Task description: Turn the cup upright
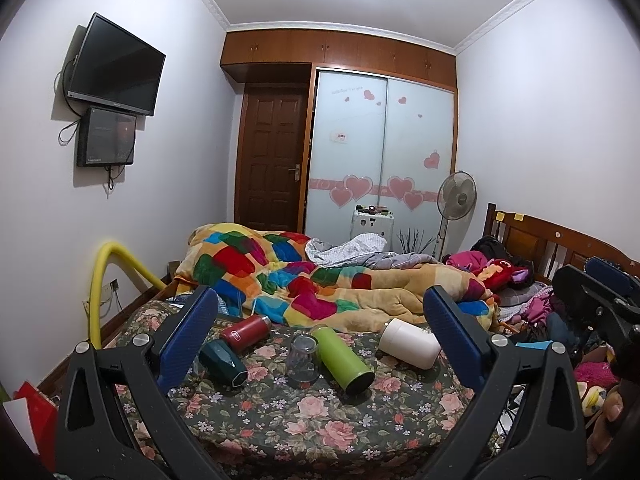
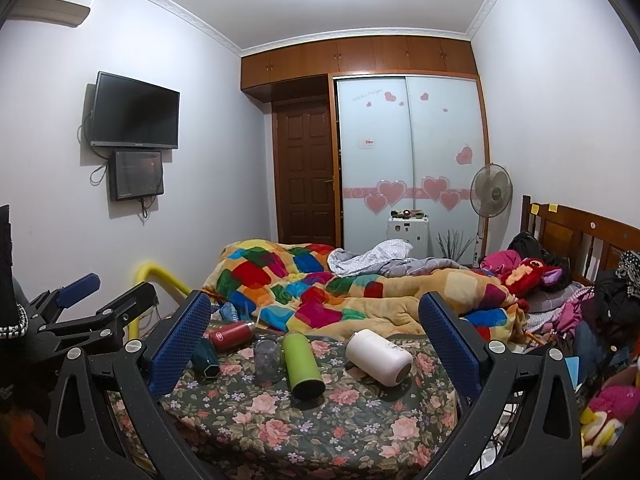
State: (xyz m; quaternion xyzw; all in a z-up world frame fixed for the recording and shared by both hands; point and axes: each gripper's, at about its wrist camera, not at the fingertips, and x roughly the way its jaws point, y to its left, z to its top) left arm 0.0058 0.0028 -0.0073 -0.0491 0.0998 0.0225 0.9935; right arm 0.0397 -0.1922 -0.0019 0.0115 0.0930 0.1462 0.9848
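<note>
Several cups lie on the floral bedspread [image 1: 304,420]. A clear glass cup [image 1: 303,358] stands upside down; it also shows in the right wrist view [image 2: 268,361]. A green bottle [image 1: 341,354] [image 2: 302,365], a white cup [image 1: 409,343] [image 2: 379,357], a red bottle [image 1: 245,333] [image 2: 231,335] and a dark teal cup [image 1: 223,361] [image 2: 206,359] lie on their sides. My left gripper [image 1: 318,340] is open and empty, held short of the cups. My right gripper [image 2: 314,344] is open and empty too, beside it.
A colourful patchwork blanket [image 1: 304,280] is heaped behind the cups. Clothes and plush toys [image 1: 512,276] pile along the wooden headboard [image 1: 560,240] at right. A yellow padded rail [image 1: 104,280] stands at the bed's left. A fan [image 1: 456,196] stands by the wardrobe.
</note>
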